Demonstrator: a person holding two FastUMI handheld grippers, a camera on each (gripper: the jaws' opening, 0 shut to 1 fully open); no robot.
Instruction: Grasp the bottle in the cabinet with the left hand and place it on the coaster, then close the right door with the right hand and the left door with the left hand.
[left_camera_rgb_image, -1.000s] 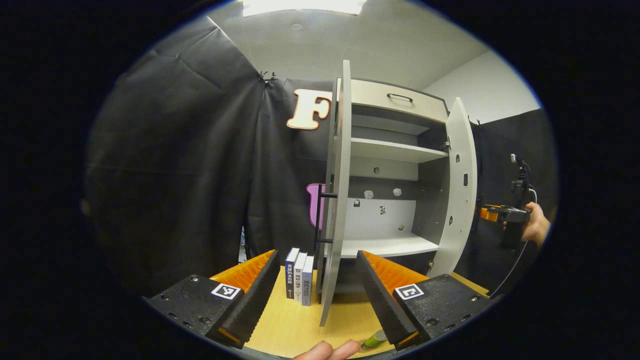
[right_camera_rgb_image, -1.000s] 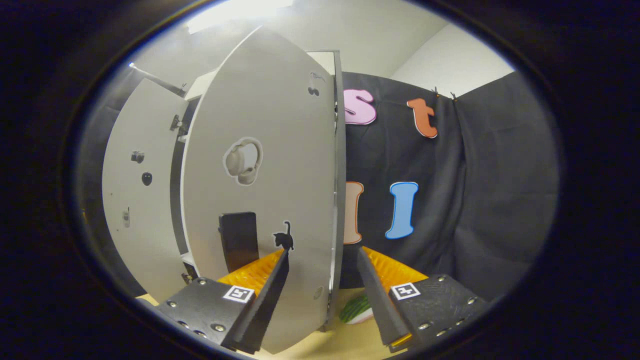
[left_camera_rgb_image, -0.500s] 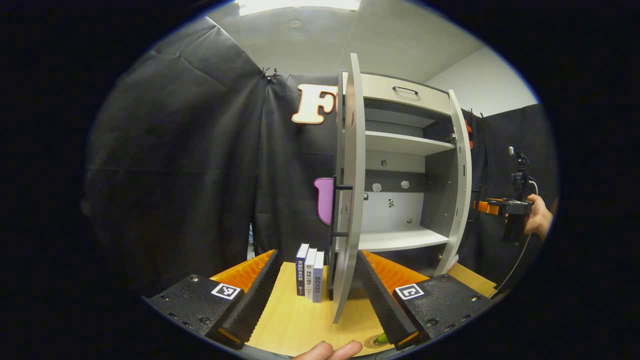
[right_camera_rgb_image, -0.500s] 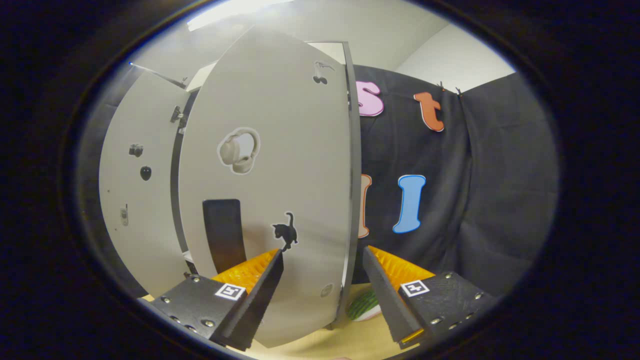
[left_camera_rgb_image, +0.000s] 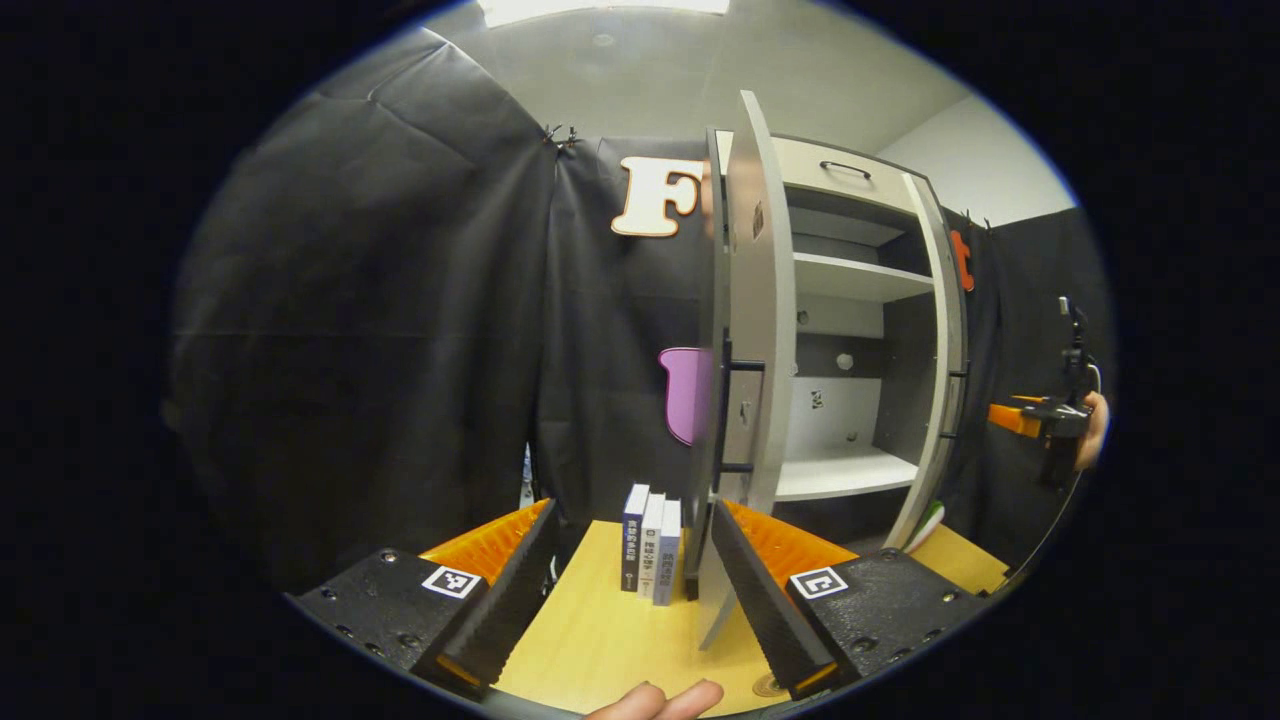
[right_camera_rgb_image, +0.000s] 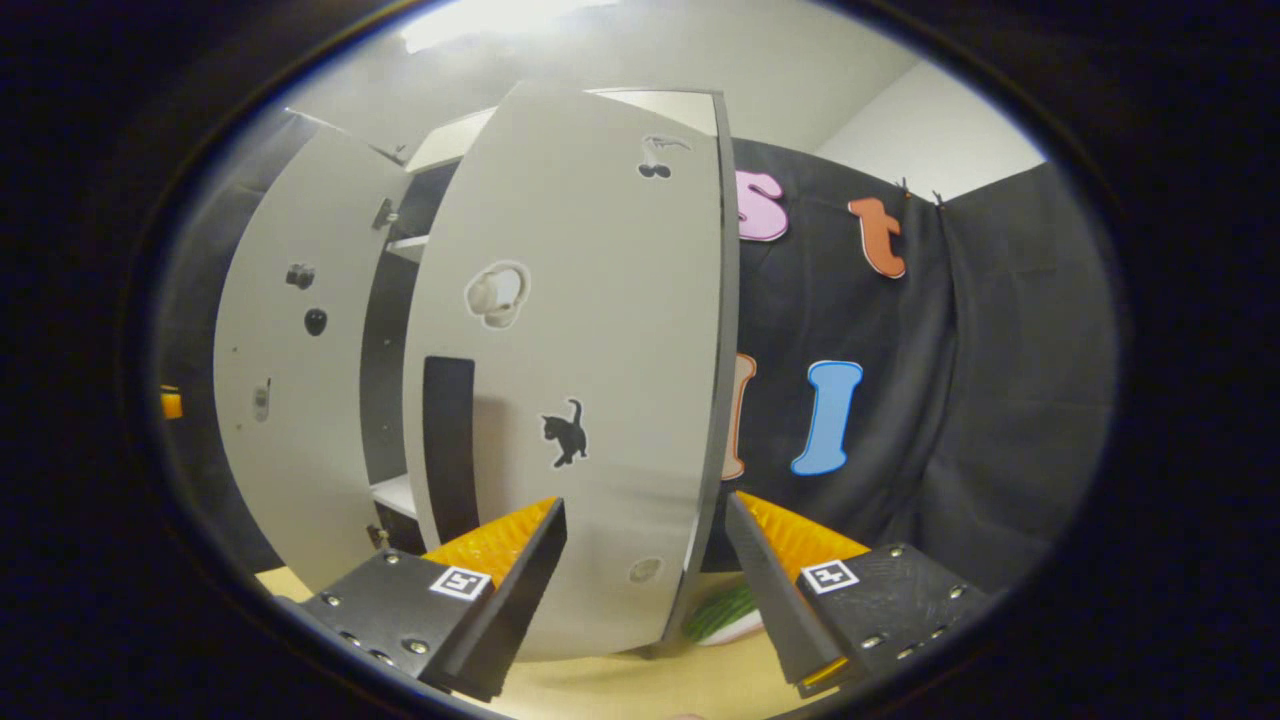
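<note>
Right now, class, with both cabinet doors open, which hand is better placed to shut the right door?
Right. The right gripper is open close to the right door's outer face, its edge between the fingers. The left gripper faces the left door.

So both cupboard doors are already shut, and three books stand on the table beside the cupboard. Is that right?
Not quite. The books are there, three upright on the table beside the cupboard, but both doors are open. The left gripper view shows the left door and right door swung out, with bare shelves between them.
</note>
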